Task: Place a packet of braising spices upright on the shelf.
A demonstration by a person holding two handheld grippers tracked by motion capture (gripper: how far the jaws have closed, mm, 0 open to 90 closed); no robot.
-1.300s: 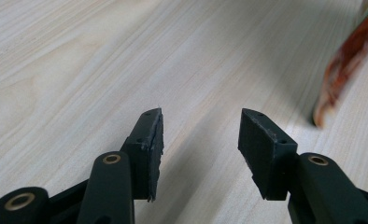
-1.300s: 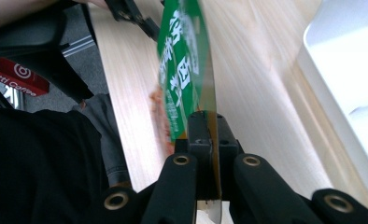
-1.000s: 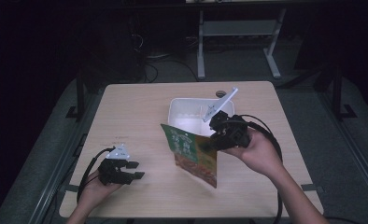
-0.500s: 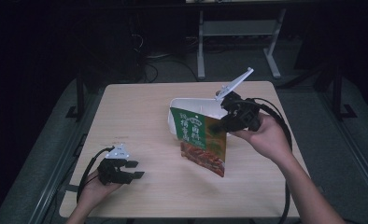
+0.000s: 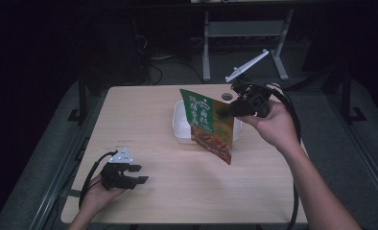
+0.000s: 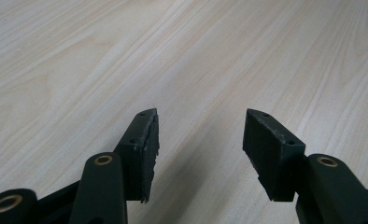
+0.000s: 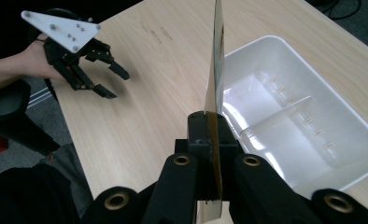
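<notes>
Left gripper (image 5: 138, 174): we kept it low near the table's (image 5: 144, 124) front left corner, jaws wide, just opening further, nothing between them.
Pouch (image 5: 208, 125): it hung above the white bin's (image 5: 178, 125) front edge, mid-table.
Right gripper (image 5: 228, 109): we clamped the pouch's edge.

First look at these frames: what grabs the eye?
The green and orange printed food pouch hangs in the air, clamped at its edge by the right tongs above the white plastic divided bin at the table's far middle. At near left, the left tongs rest open on the pale wooden table, holding nothing.
</notes>
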